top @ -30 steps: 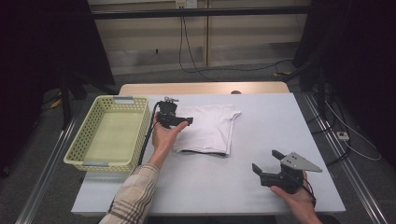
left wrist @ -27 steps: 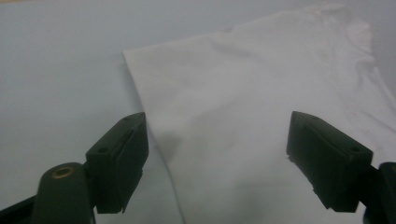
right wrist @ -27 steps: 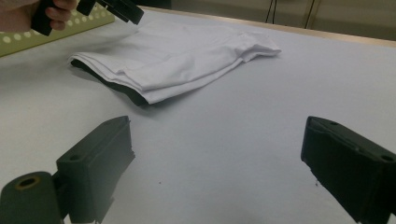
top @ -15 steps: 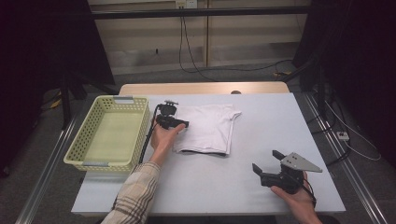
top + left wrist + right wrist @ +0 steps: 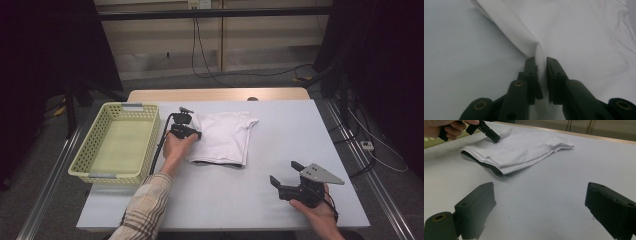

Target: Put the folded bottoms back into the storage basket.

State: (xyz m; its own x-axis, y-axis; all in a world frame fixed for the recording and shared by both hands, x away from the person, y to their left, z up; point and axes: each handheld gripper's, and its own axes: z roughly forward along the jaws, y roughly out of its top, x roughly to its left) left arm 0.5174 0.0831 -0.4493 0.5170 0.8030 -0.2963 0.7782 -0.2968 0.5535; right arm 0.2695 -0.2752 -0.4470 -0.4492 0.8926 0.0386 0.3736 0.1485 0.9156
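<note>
Your left gripper [image 5: 541, 65] has just been closing, fingers [image 5: 531, 72] pinching a fold of cloth; your right gripper [image 5: 540, 202] hangs wide apart.

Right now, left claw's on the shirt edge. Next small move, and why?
Probably lift the left claw slightly. Its jaws have just been closing and now pinch a raised fold at the edge of the folded white cotton T-shirt; the yellow plastic basket sits alongside, and the right claw rests open, apart.

No legible text, label, brand, number or sign on any surface — not on the white shirt [image 5: 222, 142], the yellow basket [image 5: 89, 155], the table [image 5: 280, 145] or either tool — nothing can be read.
</note>
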